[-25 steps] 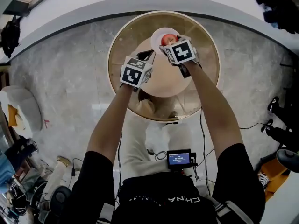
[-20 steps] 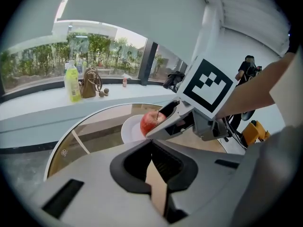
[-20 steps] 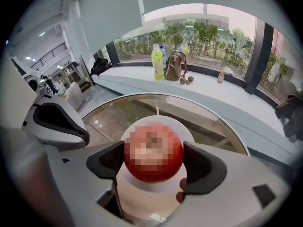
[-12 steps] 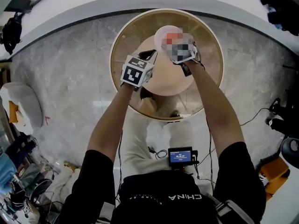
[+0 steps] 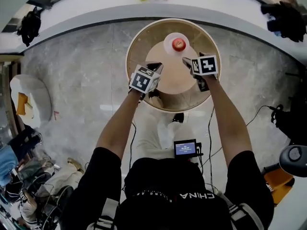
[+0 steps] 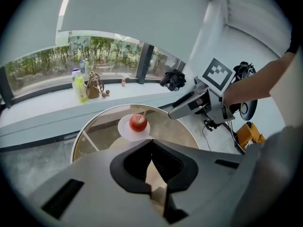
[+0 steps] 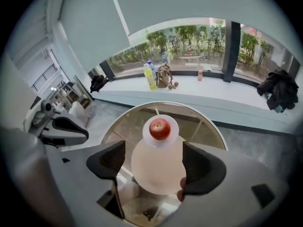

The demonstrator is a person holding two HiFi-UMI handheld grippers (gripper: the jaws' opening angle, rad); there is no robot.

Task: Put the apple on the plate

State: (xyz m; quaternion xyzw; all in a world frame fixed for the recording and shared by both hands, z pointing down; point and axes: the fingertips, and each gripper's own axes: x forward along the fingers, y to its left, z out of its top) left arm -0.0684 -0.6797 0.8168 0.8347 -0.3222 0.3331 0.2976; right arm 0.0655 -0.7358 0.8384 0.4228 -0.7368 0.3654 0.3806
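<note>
A red apple [image 5: 179, 44] sits on a small white plate [image 5: 171, 38] at the far side of the round glass table [image 5: 139, 40]. My right gripper [image 5: 187, 61] hovers just short of the plate, open, with nothing between its jaws. Through those jaws the apple [image 7: 160, 128] and plate [image 7: 147, 137] show ahead of the right gripper [image 7: 152, 151]. My left gripper [image 5: 156, 67] hangs over the table's left half, shut and empty. Its own view shows the left gripper [image 6: 152, 141], the apple [image 6: 138, 122] on the plate [image 6: 126, 129], and the right gripper [image 6: 176, 111] at the right.
A pale inner disc [image 5: 172, 78] lies under the glass top. Beyond the table runs a white window ledge [image 7: 213, 86] with bottles [image 7: 150, 77], a brown bag [image 7: 164, 74] and dark clothing [image 7: 279, 91]. Grey marble floor [image 5: 76, 80] surrounds the table.
My right gripper has pulled back from the plate toward me and stands open; the apple stays on the plate. The left gripper has barely moved.
</note>
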